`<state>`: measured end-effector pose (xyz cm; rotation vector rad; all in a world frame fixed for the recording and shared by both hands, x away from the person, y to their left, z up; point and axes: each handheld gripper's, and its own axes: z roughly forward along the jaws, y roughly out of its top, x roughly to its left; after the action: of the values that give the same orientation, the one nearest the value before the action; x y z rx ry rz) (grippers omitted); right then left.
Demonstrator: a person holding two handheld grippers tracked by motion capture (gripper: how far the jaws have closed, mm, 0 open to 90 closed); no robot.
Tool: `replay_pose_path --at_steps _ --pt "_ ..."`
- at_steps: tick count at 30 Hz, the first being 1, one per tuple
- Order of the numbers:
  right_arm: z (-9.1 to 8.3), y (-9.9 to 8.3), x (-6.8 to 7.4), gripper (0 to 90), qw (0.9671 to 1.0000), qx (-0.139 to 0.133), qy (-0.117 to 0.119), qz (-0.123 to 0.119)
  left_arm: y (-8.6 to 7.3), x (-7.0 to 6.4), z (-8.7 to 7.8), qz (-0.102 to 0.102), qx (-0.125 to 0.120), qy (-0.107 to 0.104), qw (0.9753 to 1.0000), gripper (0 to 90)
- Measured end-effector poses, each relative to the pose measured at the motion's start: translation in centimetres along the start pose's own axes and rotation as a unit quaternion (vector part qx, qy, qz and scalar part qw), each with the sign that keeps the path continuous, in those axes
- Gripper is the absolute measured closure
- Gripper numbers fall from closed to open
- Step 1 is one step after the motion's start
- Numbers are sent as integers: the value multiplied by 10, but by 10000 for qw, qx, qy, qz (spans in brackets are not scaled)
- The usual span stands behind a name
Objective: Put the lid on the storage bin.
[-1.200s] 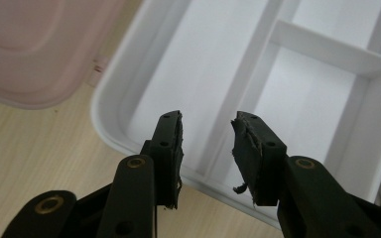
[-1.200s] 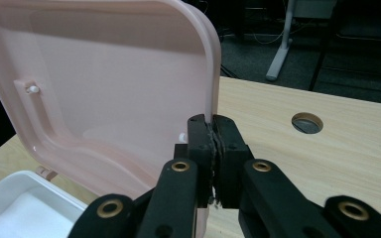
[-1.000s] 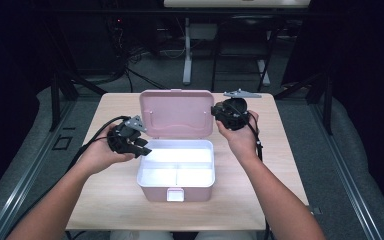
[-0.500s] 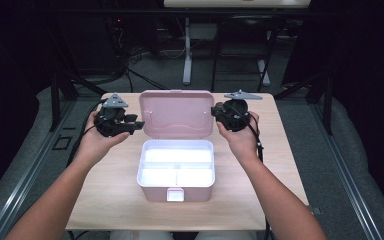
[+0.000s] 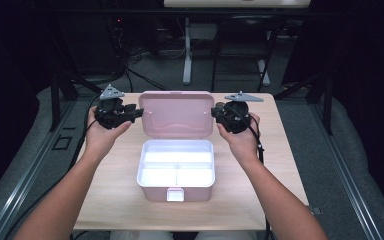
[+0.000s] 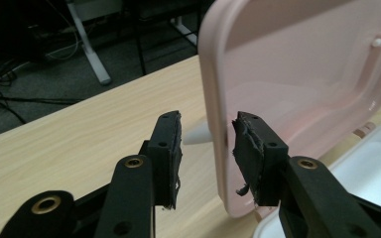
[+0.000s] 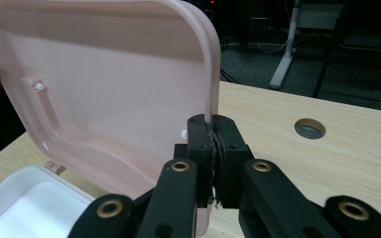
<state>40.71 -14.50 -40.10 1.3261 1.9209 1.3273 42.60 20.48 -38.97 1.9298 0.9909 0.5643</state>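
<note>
**Open pink box, a gripper at each side edge of its lid**

The box [image 5: 176, 175] sits at the middle of the table [image 5: 290, 165], its white interior split into compartments and a latch tab at the near wall. The lid [image 5: 177, 114] stands raised behind it, tilted back, inner face toward the person.

The left gripper [image 5: 136, 114] is at the lid's left edge. In the left gripper view its jaws stand apart, one on either side of that edge [image 6: 213, 129]; the right pad [image 6: 248, 148] is close to the lid's inner face, the left pad [image 6: 171, 148] clear of the outer face.

The right gripper [image 5: 215, 112] is at the lid's right edge. In the right gripper view its jaws are pressed together on the rim [image 7: 209, 89], which rises from between the pads.

A round cable hole [image 7: 310, 128] lies in the table beyond the right gripper. Both hands hold the grippers level with the lid's middle.
</note>
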Motion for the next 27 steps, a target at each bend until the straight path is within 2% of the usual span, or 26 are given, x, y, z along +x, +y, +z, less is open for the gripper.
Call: replay_pose_path --at_steps 8,12,15,27 --pt "-2 -1 1 872 10000 -33 5 -20 1 -2 4 -59 -184 -43 9998 693" --pt "-3 -2 1 872 10000 -44 6 -32 3 -5 4 11 -235 -68 9997 737" --pt "-4 -3 2 872 10000 -54 6 -37 5 -8 4 97 -257 12 9996 786" --pt "-4 -2 0 839 9998 -133 110 27 4 -10 1 140 -282 11 9995 801"
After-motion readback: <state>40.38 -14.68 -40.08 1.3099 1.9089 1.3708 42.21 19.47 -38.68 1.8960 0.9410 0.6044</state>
